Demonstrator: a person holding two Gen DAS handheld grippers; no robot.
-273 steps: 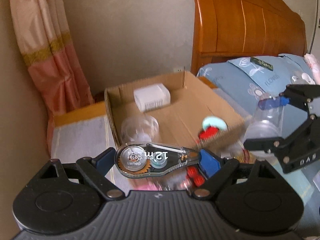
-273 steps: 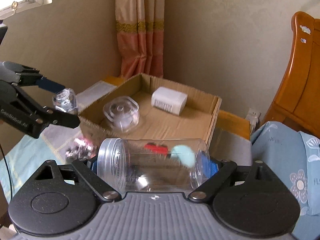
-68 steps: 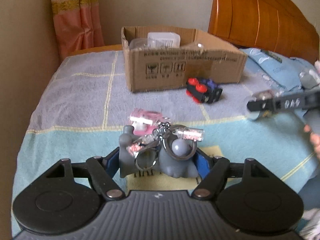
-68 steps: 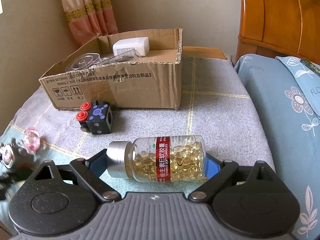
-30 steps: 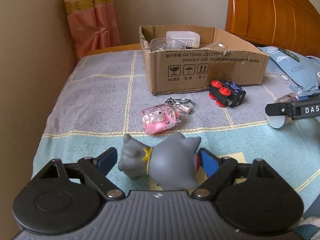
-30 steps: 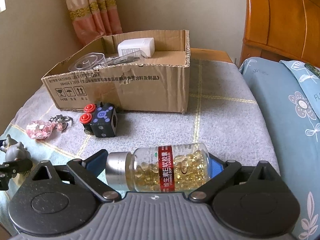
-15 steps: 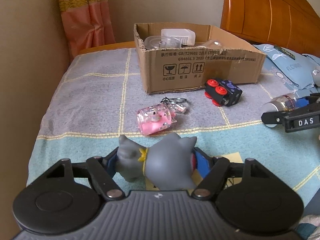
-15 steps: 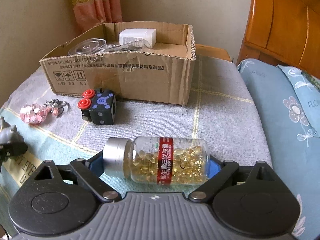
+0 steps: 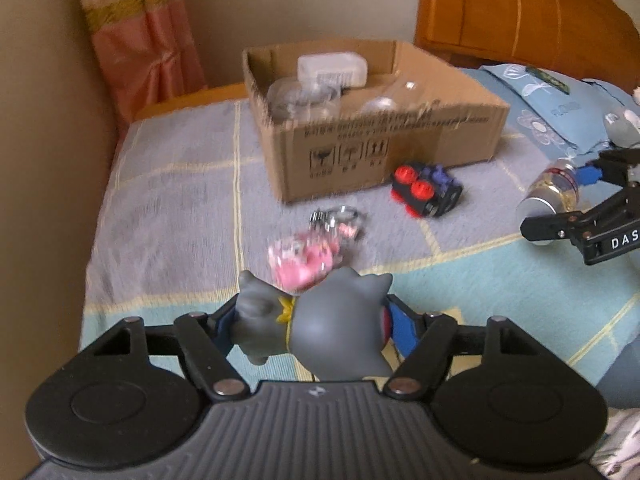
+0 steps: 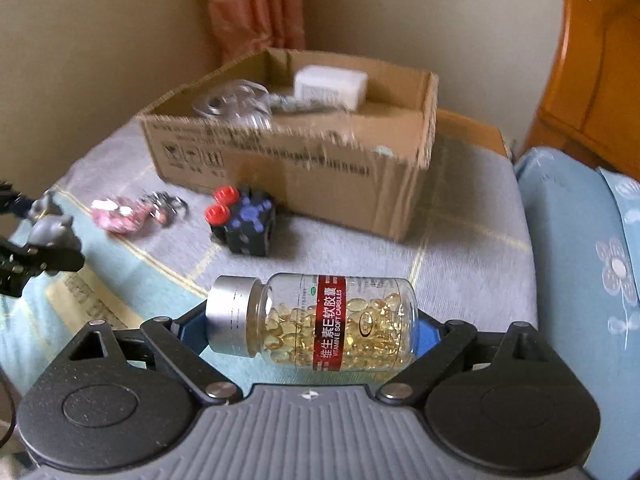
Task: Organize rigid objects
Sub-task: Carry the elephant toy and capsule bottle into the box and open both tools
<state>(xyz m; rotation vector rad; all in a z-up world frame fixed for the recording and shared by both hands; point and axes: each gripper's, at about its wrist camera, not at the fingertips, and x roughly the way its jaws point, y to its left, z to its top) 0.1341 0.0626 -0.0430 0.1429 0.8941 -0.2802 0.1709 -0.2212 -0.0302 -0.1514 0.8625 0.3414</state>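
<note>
My left gripper has its jaws closing on a grey toy figure with a yellow collar, and both blue pads press on it above the bed. My right gripper is shut on a clear bottle of yellow capsules, gripped end to end and tilted with the silver cap at the left. An open cardboard box stands farther back on the bed. In front of it lie a black cube with red buttons and a pink keychain. In the right wrist view the left gripper shows at the left edge.
Inside the box are a white block and clear plastic containers. A wall runs along the bed's left side, with a pink curtain in the corner. A wooden headboard and a blue pillow lie to the right.
The left jaws have closed onto the grey toy, which lay loose between them a second ago. Both grippers have risen with their loads, and the capsule bottle now sits tilted.
</note>
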